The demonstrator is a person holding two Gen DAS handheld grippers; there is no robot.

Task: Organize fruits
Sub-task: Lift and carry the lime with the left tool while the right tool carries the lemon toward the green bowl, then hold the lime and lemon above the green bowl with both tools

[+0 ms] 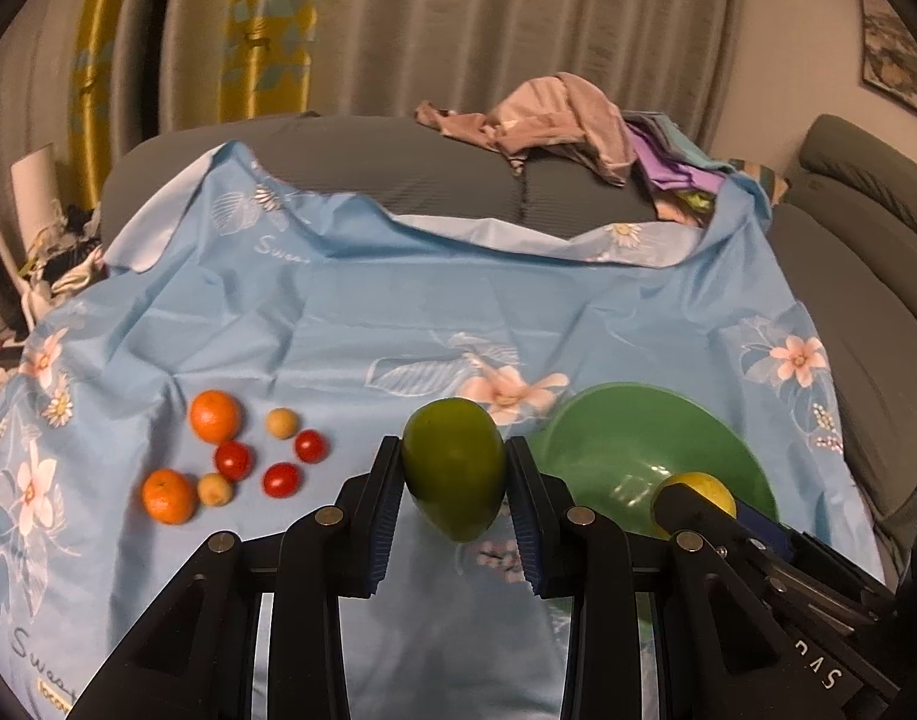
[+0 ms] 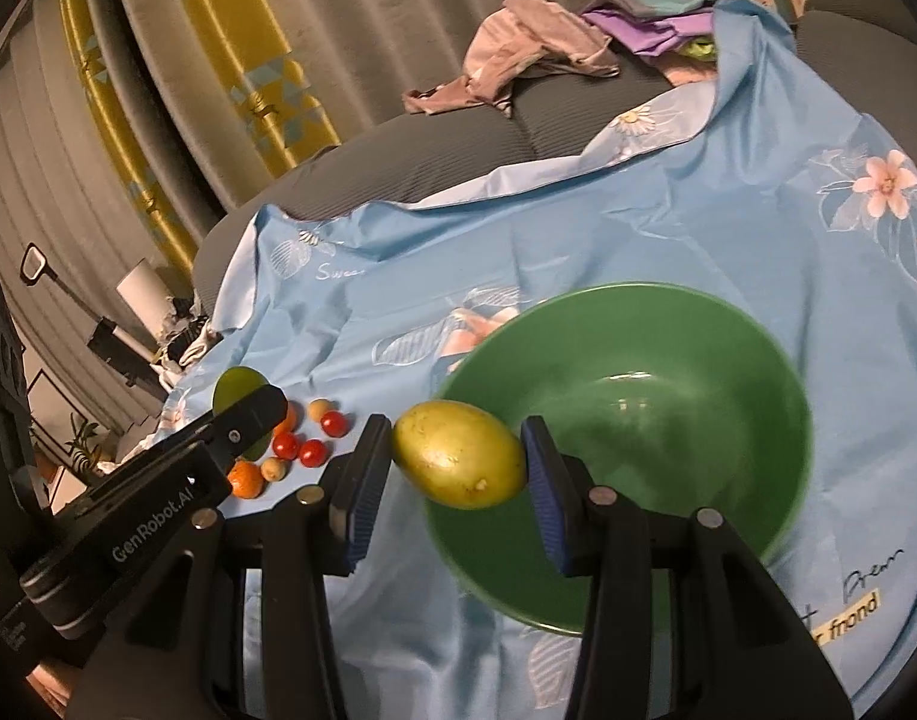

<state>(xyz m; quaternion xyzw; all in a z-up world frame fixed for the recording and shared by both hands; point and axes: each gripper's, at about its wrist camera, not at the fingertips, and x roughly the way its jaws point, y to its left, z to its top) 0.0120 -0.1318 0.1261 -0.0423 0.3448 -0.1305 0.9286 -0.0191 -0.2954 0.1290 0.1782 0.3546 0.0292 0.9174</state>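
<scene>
Green mango (image 1: 454, 476) sits clamped in the left tongs (image 1: 454, 480), held up over the blue floral cloth (image 1: 338, 324). Right tongs (image 2: 458, 462) grip a yellow mango (image 2: 458, 461) right at the near rim of the green bowl (image 2: 728, 360). Two oranges (image 1: 215, 416), three cherry tomatoes (image 1: 281, 479) and two small tan fruits (image 1: 281, 423) lie clustered on the cloth, off to the left.

Left wrist view: sitting behind its own fingers, looking forward and down across the cloth (image 1: 338, 324), close in.
Right wrist view: sitting further right, looking down over the bowl (image 2: 758, 360), rolled sideways, close in.
Shared: both are taking in the bowl (image 1: 638, 420), the small fruits (image 1: 230, 456) (image 2: 296, 444), the curtain (image 1: 458, 30) (image 2: 398, 30).
</scene>
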